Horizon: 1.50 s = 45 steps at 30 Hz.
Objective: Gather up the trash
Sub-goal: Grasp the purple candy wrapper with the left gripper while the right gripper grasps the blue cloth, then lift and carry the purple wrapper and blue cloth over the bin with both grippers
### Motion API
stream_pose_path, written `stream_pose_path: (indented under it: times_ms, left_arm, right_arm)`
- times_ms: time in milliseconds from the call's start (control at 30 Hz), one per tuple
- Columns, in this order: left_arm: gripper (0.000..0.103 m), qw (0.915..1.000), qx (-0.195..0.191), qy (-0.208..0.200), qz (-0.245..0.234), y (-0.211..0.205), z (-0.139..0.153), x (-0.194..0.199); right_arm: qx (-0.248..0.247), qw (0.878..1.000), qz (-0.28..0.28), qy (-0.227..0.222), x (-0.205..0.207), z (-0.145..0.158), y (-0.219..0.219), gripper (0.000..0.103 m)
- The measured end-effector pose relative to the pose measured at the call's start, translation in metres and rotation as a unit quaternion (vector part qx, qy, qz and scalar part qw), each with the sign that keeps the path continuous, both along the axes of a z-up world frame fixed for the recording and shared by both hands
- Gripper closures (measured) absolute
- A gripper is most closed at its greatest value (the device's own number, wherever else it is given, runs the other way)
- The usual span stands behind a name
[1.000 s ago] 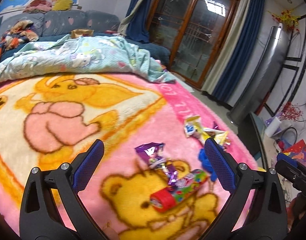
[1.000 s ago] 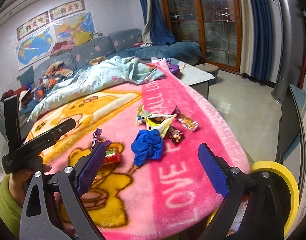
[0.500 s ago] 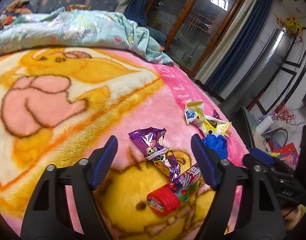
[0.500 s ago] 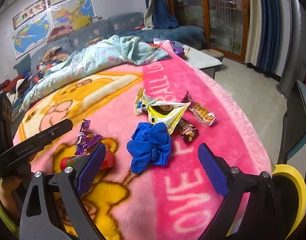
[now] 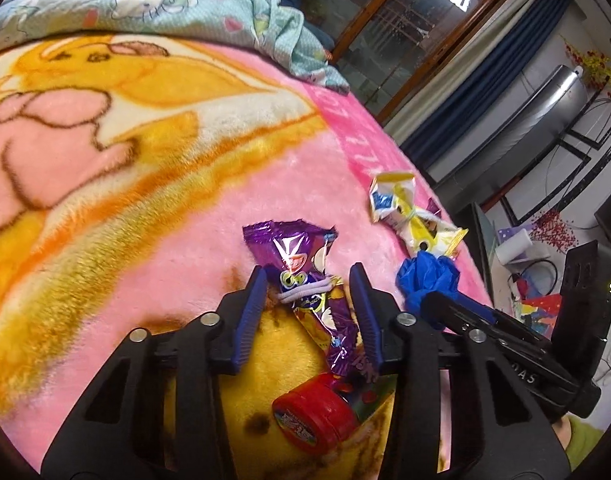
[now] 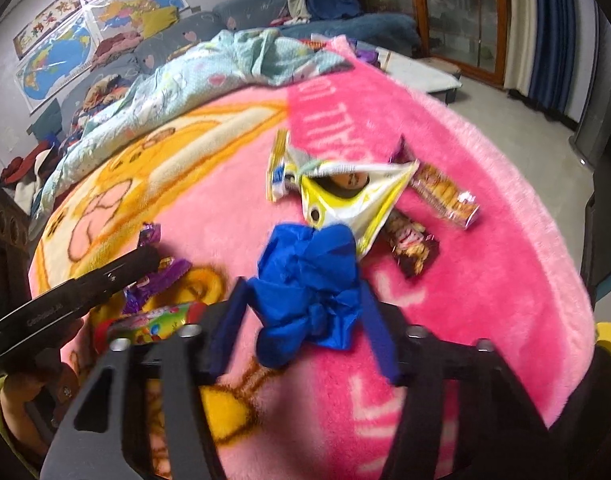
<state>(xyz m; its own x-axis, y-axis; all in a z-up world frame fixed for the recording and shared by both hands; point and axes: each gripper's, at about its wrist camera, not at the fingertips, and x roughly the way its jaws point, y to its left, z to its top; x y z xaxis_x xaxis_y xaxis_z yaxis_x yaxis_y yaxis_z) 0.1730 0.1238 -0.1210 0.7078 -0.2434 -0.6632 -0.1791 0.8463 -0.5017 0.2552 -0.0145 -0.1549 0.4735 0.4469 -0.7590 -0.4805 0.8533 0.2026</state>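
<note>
Trash lies on a pink cartoon blanket. My left gripper straddles a purple snack wrapper tied with a white band; the jaws stand partly closed around it with gaps on both sides. A red-capped candy tube lies just below. My right gripper straddles a crumpled blue glove, jaws narrowed beside it. Behind the glove lie a yellow-white wrapper, a brown wrapper and an orange biscuit pack.
A teal quilt is bunched at the blanket's far end. The blanket's edge drops off to the right toward the floor. A yellow bin rim shows at the lower right. The left gripper shows in the right wrist view.
Both grippers have moved down and forward onto the blanket and narrowed their jaws: the left around the purple wrapper, the right around the blue glove.
</note>
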Motion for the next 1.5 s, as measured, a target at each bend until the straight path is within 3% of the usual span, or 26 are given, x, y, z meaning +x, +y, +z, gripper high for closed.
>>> stream_pose_path:
  times_ms: [167, 267, 400, 533, 833, 1500]
  left_arm:
    - [0.074, 1.0, 0.005, 0.003, 0.002, 0.0, -0.002, 0.001]
    - [0.082, 1.0, 0.007, 0.005, -0.001, 0.0, -0.003, 0.001]
    - [0.085, 0.9998, 0.009, -0.017, -0.002, -0.001, 0.005, -0.006]
    - [0.085, 0.9981, 0.034, -0.052, -0.003, -0.008, 0.024, -0.016]
    - [0.085, 0.995, 0.048, -0.088, -0.006, -0.017, 0.049, -0.029]
    - [0.085, 0.987, 0.063, -0.143, -0.037, -0.052, 0.094, -0.052]
  right_arm:
    - [-0.01, 1.0, 0.002, -0.006, -0.005, -0.006, -0.003, 0.076]
    - [-0.008, 1.0, 0.002, -0.007, -0.007, -0.005, -0.005, 0.08]
    - [-0.004, 1.0, 0.004, -0.012, -0.011, -0.002, -0.007, 0.087]
    - [-0.003, 1.0, 0.006, -0.024, -0.016, 0.006, -0.009, 0.088]
    - [0.011, 0.998, 0.011, -0.054, -0.029, 0.031, -0.015, 0.088]
    - [0.059, 0.994, -0.008, -0.096, -0.055, 0.078, -0.049, 0.088]
